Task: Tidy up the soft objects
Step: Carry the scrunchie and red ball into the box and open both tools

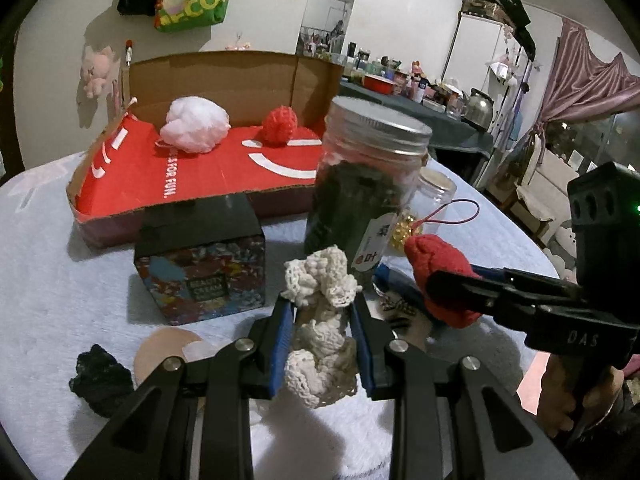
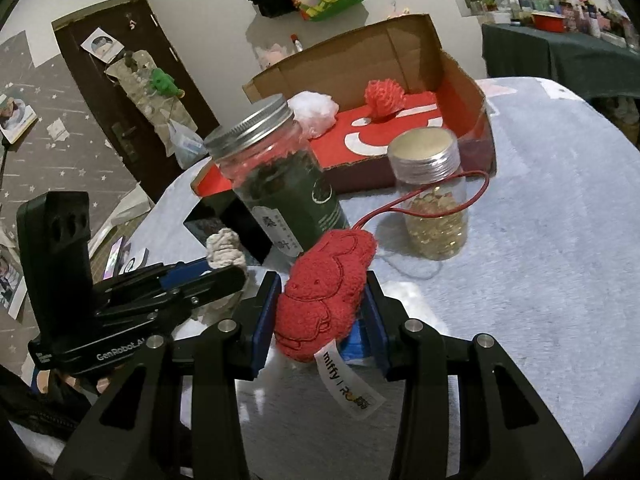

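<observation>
Two soft items in transit, both lifted clear of tabletop [image 1: 48, 264]. Left tongs [image 1: 320, 312] pinch cream crochet bundle [image 1: 320, 276]; right tongs [image 2: 320, 292] pinch red plush charm [image 2: 324, 292], its red cord trailing around small jar of gold beads [image 2: 432, 200]. Step in hand, by judgement: carry to open cardboard box [image 1: 224, 76] at far side, already holding white puffball [image 1: 196, 124] and red pom-pom [image 1: 280, 126]. Tall jar with dark contents [image 1: 360, 184] and black patterned box [image 1: 204, 264] stand between. Next move calls for passing above those, cord freed of jar, then release inside box. Black soft clump [image 1: 100, 380] near left not yet gathered.
</observation>
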A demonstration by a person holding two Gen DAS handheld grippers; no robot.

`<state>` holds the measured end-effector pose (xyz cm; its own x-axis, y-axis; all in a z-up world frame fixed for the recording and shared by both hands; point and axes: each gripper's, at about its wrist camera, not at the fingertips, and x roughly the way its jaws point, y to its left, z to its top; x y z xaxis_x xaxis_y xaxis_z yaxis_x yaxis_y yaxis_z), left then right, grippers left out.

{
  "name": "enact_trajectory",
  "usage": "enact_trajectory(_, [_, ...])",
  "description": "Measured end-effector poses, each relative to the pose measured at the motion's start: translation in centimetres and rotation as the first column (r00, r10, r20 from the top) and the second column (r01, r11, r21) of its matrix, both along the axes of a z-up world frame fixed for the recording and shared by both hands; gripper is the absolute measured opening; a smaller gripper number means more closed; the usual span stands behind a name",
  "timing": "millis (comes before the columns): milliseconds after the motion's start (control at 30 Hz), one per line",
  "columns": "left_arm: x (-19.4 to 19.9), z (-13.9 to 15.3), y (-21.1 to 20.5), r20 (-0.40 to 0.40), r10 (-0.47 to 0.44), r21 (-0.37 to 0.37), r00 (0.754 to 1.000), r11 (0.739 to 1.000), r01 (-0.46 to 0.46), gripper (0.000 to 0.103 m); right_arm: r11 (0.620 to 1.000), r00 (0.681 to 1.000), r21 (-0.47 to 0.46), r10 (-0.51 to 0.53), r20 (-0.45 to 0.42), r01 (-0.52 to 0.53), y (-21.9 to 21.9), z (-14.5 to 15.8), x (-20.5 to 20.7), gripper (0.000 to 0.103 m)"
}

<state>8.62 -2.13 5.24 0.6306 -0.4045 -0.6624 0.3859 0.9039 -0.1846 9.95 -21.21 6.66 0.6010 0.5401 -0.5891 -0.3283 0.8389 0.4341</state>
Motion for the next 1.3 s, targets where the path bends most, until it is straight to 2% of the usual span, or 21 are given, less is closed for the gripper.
enact_trajectory(300, [0.1, 0.1, 0.3, -0.006, 0.005, -0.002, 1.0, 1.0, -0.005, 0.03, 1.0, 1.0, -0.008, 0.012, -0.001, -0.012, 0.4, -0.1, -0.1, 0.039])
enact_trajectory(633, [0.6, 1.6, 5.6, -0.047, 0.134, 0.053, 0.99, 0.99, -0.132, 0.03, 0.997, 0.998, -0.04, -0.065, -0.002, 0.065, -2.8, 0.5, -0.8, 0.039])
enact_trajectory(833, [1.5, 1.8, 8.0, -0.082, 0.184, 0.091, 0.98, 0.98, -0.176, 0.03, 0.992, 0.993, -0.061, -0.114, -0.014, 0.113, -4.9, 0.8, -0.5, 0.039])
enact_trajectory(1067, [2.8, 2.0, 9.3, -0.079, 0.193, 0.164, 0.978, 0.97, -0.178, 0.03, 0.977, 0.991, -0.166, -0.132, 0.003, 0.131, -6.2, 0.9, 0.4, 0.039])
enact_trajectory(1300, [4.3, 2.3, 9.3, -0.03, 0.109, 0.217, 0.994, 0.971, -0.1, 0.03, 0.933, 0.99, -0.341, -0.084, 0.11, 0.117, -6.4, 1.1, 1.7, 0.039])
